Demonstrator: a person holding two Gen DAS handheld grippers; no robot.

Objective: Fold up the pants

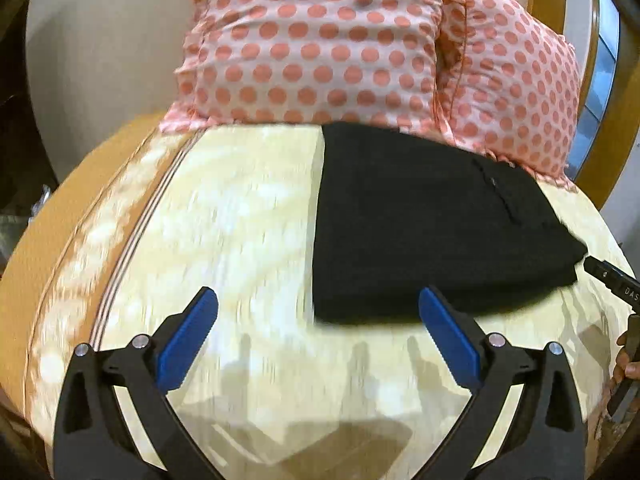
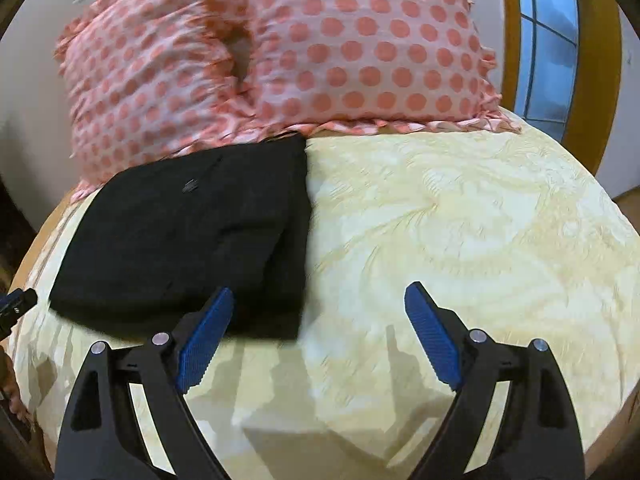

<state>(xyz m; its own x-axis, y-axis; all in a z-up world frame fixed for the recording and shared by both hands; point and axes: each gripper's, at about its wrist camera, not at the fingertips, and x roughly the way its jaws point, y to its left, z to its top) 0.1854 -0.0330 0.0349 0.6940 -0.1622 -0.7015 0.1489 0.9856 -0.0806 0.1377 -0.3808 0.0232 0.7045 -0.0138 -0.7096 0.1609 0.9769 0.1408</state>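
Both the left gripper [image 1: 318,306] and right gripper [image 2: 320,302] have their blue fingers [image 1: 188,340] spread wide, holding nothing, just hovering over the bed [image 2: 460,220]. The black pants [image 2: 188,236] lie folded into a neat rectangle near the bed's head edge, touching the polka-dot pillows [image 2: 360,48].

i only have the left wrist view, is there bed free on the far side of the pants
Observer: Yes. In the right wrist view, bare yellow bedspread runs wide past the pants.
Operator: are the right tongs holding anything
Observer: No, the right tongs are open and empty, their left finger over the pants' near edge.
Operator: whats past the pillows that side
Observer: A blue-paned window in a wooden frame, beside the polka-dot pillows.
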